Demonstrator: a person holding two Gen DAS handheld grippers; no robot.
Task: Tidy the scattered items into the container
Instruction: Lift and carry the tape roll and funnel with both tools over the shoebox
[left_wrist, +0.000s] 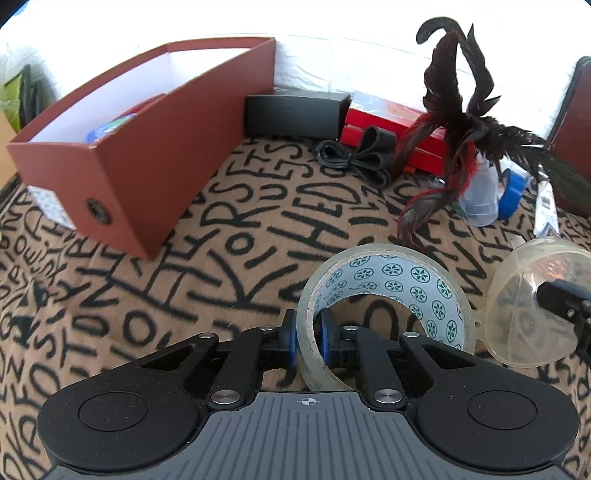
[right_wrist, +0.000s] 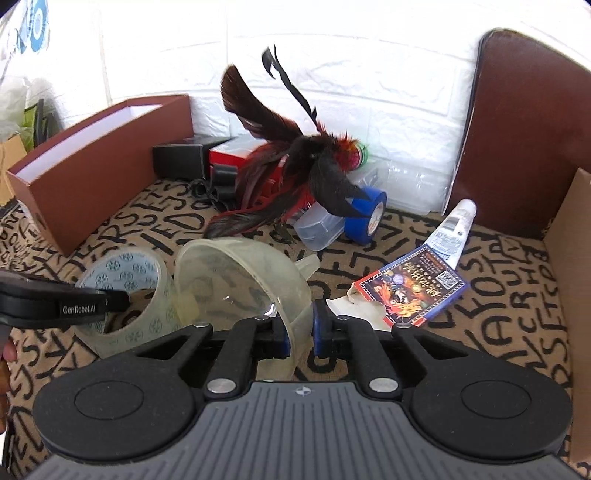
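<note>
My left gripper (left_wrist: 308, 341) is shut on the wall of a clear tape roll (left_wrist: 391, 284) with a green-patterned core; the roll also shows in the right wrist view (right_wrist: 125, 291). My right gripper (right_wrist: 299, 334) is shut on the rim of a clear plastic funnel (right_wrist: 240, 277), which also shows in the left wrist view (left_wrist: 532, 299). The red-brown open box (left_wrist: 147, 147) stands at the back left, also in the right wrist view (right_wrist: 96, 170), with some items inside. A dark feather shuttlecock (right_wrist: 295, 166), blue tape roll (right_wrist: 365, 214), card pack (right_wrist: 413, 291) and tube (right_wrist: 454, 232) lie on the patterned cloth.
A black box (left_wrist: 295, 114), red boxes (left_wrist: 388, 129) and a coiled black cable (left_wrist: 351, 155) sit at the back wall. A clear plastic bottle (right_wrist: 317, 229) lies by the blue tape. A brown cushion (right_wrist: 524, 129) and a cardboard wall (right_wrist: 569, 295) close the right side.
</note>
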